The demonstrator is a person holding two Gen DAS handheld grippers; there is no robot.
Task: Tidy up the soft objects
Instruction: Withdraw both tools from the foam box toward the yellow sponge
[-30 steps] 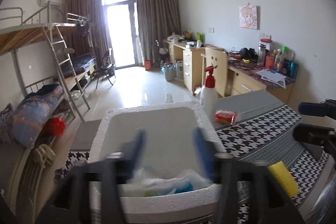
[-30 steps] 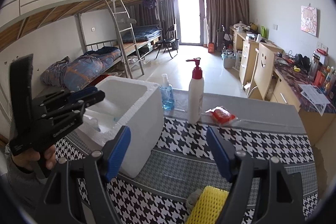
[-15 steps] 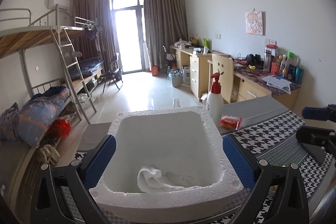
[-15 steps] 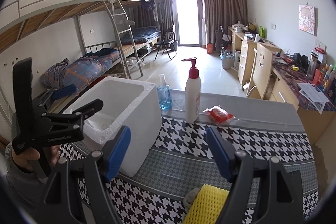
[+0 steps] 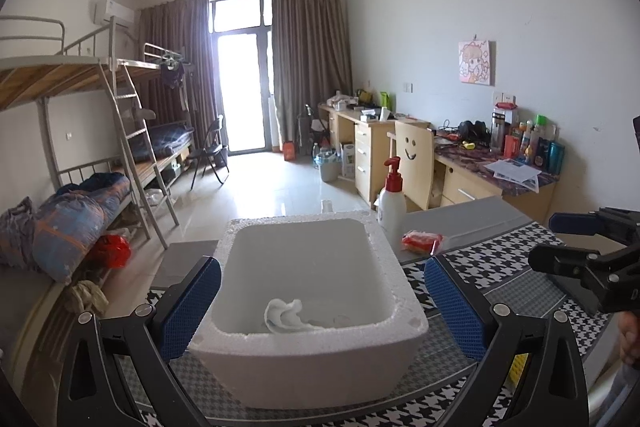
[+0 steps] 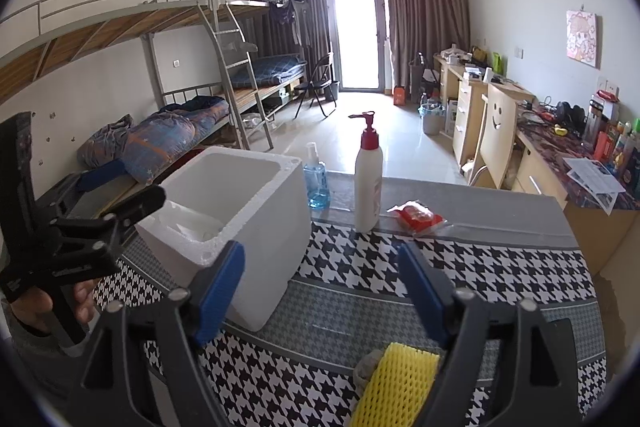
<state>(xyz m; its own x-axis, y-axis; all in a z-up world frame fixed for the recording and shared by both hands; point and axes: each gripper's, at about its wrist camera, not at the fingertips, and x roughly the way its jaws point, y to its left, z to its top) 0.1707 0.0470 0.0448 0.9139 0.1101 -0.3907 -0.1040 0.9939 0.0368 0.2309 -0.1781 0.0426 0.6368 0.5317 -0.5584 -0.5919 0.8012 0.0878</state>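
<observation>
One soft white cloth [image 5: 289, 314] now lies in the foam box [image 5: 308, 379] near the worktop's left edge, because the left tongs [image 5: 322, 305] have let go and spread wide, so the spread right tongs [image 6: 320, 287] can next take the yellow sponge [image 6: 394, 387] at the near edge.

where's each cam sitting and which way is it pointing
Left wrist: on the left gripper, looking down its open fingers into the foam box; the right gripper shows at right.
Right wrist: on the right gripper, above the yellow foam net, facing across the checked cloth; the left gripper and hand show at left.
Shared: box, pump bottle, red packet.
</observation>
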